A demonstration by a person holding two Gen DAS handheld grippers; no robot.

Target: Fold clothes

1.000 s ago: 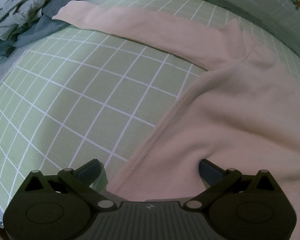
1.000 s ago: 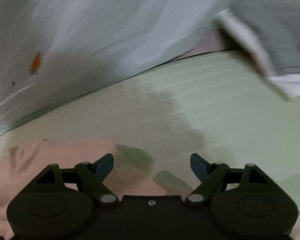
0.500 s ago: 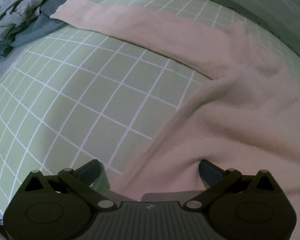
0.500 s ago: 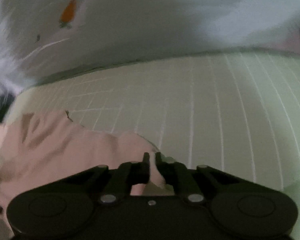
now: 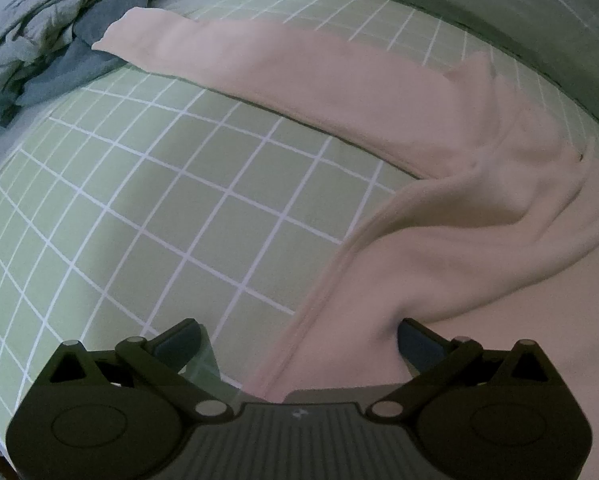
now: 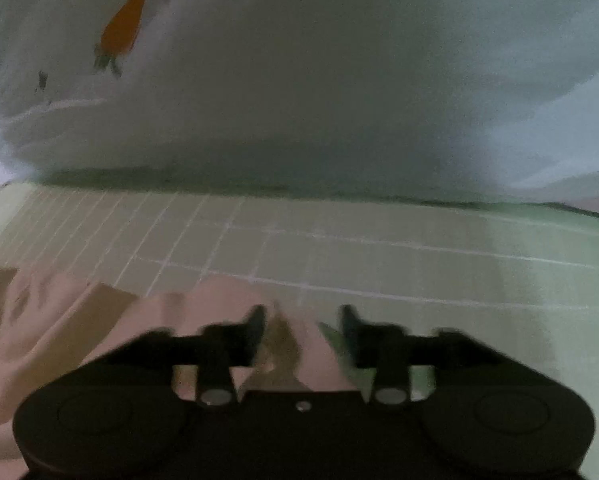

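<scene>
A pale pink long-sleeved top (image 5: 439,216) lies on a green checked bed sheet (image 5: 171,216), one sleeve (image 5: 259,68) stretched toward the far left. My left gripper (image 5: 299,336) is open; the top's side hem runs between its jaws, and the body is bunched into folds on the right. In the right wrist view the same pink top (image 6: 99,332) lies at lower left. My right gripper (image 6: 303,332) is partly open with the pink edge between its blurred fingers, no longer pinched.
A heap of grey and blue clothes (image 5: 55,32) sits at the sheet's far left corner. A pale quilt with a carrot print (image 6: 259,80) rises along the far side of the bed, also seen at the left wrist view's top right (image 5: 539,8).
My right gripper shut on the pink edge half a second ago and has now opened partly. The top's body bunched up and shifted right. The left gripper stayed open and moved slightly.
</scene>
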